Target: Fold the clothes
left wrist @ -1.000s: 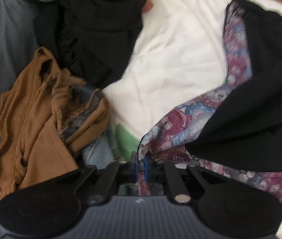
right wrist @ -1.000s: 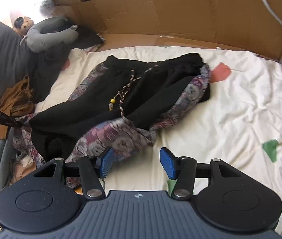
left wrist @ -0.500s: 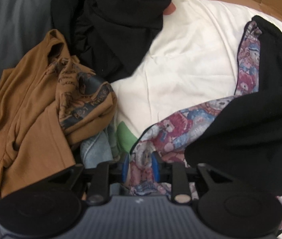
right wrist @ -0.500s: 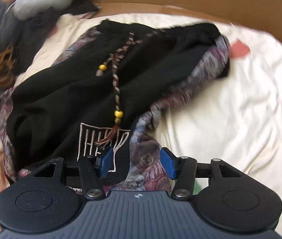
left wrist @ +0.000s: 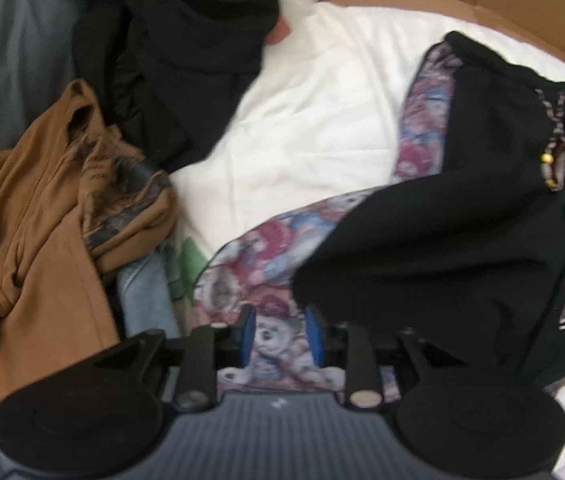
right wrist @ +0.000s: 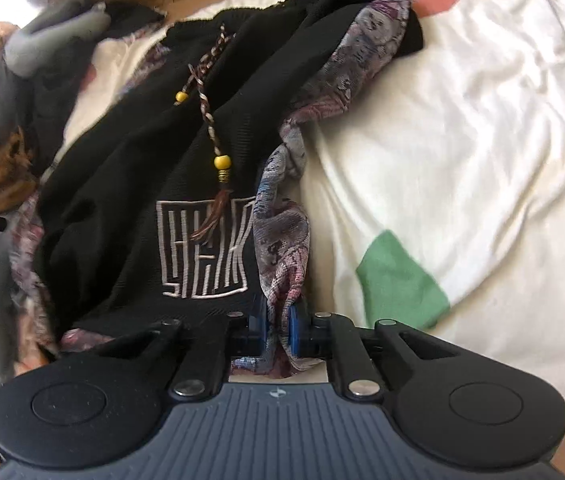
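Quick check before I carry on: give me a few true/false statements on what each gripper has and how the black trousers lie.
1. The right gripper is shut on the trousers' patterned trim. True.
2. The left gripper hangs clear of all cloth. False: patterned trim lies between its fingers.
3. The trousers are neatly folded. False: they lie rumpled on the white sheet.
4. A beaded cord lies across the black cloth. True.
5. The brown garment is in the right gripper. False: it lies loose, apart.
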Demonstrator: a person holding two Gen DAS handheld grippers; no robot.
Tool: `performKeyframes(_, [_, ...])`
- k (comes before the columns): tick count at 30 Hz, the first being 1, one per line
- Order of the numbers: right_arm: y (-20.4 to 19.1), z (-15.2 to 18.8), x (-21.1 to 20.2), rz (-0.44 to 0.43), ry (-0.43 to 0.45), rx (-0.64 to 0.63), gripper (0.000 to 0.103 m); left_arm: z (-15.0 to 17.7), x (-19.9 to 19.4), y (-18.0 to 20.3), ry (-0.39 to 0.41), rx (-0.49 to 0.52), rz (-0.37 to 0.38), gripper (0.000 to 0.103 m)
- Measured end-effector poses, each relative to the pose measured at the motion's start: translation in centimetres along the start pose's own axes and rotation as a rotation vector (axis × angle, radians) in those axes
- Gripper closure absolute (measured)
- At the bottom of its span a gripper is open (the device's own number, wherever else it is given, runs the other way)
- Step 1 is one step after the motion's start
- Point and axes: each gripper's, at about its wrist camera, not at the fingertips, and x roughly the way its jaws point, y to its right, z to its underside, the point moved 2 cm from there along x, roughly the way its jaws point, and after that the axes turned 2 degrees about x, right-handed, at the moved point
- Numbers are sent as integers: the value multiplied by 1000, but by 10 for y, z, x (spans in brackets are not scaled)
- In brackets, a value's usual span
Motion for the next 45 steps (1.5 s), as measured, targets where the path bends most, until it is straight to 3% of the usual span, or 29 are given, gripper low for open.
performKeyframes(4, [12, 20, -11, -72, 15, 120, 90, -5, -13, 25, 31, 47, 29, 63])
performKeyframes(7, [22, 35, -19, -126, 26, 210, 74, -6, -18, 46, 45, 80, 50, 62])
performKeyframes(16, [4, 47, -20, -212, 39, 130, 65, 5, -14, 88, 26, 184, 89, 61])
performKeyframes(19, [-5, 44, -18, -322, 11, 129, 55, 8, -10, 88, 24, 189, 79, 61])
performKeyframes(23, [-15, 39, -9, -295, 3, 99, 52, 10, -13, 93, 55, 210, 105, 61])
performKeyframes(28, [-10, 43, 5, -219, -3, 116, 52, 13, -17, 119, 87, 245, 230, 61])
performKeyframes(35, [5, 57, 1, -131, 3, 137, 51, 45, -3, 185, 56, 404, 356, 63])
performKeyframes(39, [15, 56, -10, -86, 6, 118, 51, 72, 1, 218, 61, 531, 368, 63])
performKeyframes(45, [17, 54, -12, -48, -6, 43, 50, 91, 5, 241, 122, 666, 311, 60])
